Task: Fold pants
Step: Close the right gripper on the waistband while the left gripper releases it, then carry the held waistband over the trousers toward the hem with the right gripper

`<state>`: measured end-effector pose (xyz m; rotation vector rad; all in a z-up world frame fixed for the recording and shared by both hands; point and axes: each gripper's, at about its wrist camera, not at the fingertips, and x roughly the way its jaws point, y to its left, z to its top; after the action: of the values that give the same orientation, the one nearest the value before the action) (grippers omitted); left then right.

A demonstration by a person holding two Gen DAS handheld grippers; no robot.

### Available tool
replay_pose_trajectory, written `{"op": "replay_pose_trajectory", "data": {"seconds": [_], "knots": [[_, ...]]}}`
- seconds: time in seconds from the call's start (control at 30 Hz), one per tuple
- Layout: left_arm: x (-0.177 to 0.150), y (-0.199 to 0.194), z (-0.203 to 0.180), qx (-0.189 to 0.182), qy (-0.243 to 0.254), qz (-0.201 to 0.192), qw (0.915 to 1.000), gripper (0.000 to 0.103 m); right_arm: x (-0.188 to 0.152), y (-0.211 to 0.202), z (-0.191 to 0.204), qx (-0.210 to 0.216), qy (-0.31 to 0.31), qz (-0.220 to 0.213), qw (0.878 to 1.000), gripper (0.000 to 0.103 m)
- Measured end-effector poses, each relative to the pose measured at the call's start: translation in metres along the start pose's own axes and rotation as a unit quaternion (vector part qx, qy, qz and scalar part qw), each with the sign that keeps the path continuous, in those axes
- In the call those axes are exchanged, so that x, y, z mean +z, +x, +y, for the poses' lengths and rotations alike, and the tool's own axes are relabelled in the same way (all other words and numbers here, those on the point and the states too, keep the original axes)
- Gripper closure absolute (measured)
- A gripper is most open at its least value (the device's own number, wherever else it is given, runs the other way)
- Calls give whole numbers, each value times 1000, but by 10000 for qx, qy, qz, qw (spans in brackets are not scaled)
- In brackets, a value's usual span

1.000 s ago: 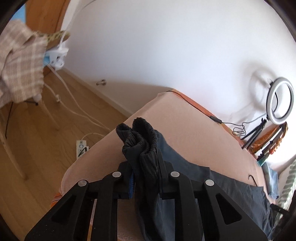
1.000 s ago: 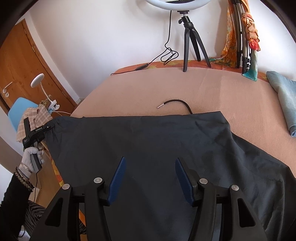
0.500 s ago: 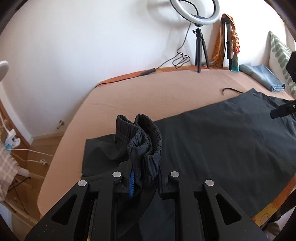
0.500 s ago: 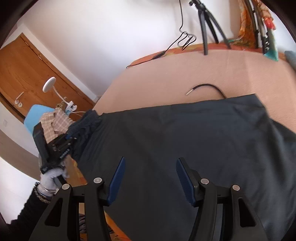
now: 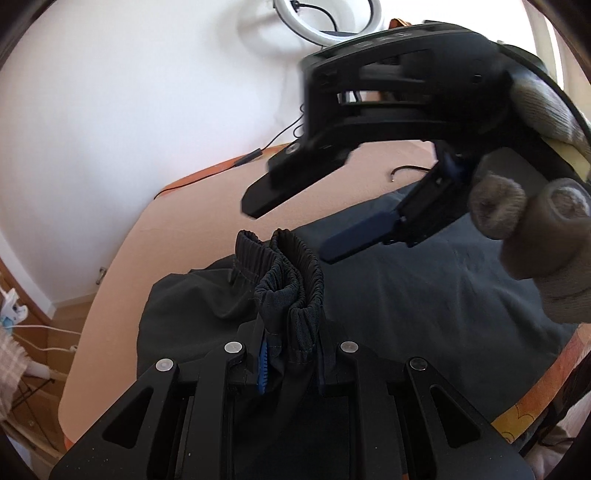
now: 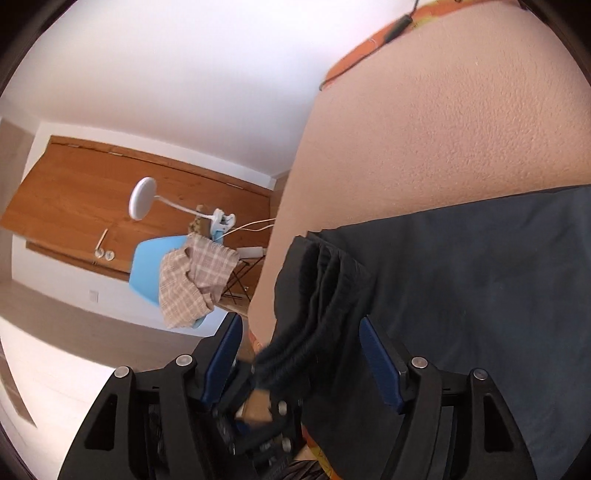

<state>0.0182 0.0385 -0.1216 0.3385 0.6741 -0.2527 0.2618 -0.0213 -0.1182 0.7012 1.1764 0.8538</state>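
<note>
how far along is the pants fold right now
Early stage. Done: the dark pants lie spread across the peach bedcover, with no finished crease visible. In hand: the left tongs are shut on the bunched elastic waistband, lifting it, while the right tongs sit open around that same waistband, apparently about to grip. Left: carrying the waistband over, flattening, and any further folds.

Ring light point(image 5: 325, 22) cut off; left gripper point(image 6: 258, 417) blurred

Checked cloth point(image 6: 195, 284) over blue chair point(image 6: 147, 269)
</note>
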Motion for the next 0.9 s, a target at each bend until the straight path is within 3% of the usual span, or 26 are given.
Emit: {"op": "replay_pose_trajectory", "data": {"seconds": [0.2,0.27,0.4,0.47,0.67,0.9], "knots": [[1,3,-23,-73,374,14,9993,86,-3,14,-8,-189,179,239,9994,35],[1,3,-28,-108,457,47,9989,83,-1,18,-5,-352,174,281,9988,41],[2,2,-33,-351,434,123,9984,72,-1,17,-12,-594,111,294,9977,73],[2,0,-30,-533,293,215,9979,67,-2,12,-16,-649,86,215,9976,82],[7,-26,-7,-1290,-406,263,9905,63,-6,-15,-21,-737,-138,-192,9970,87],[25,-25,5,-1462,-776,228,9859,63,-22,-72,-31,-960,-178,-468,9941,87]]}}
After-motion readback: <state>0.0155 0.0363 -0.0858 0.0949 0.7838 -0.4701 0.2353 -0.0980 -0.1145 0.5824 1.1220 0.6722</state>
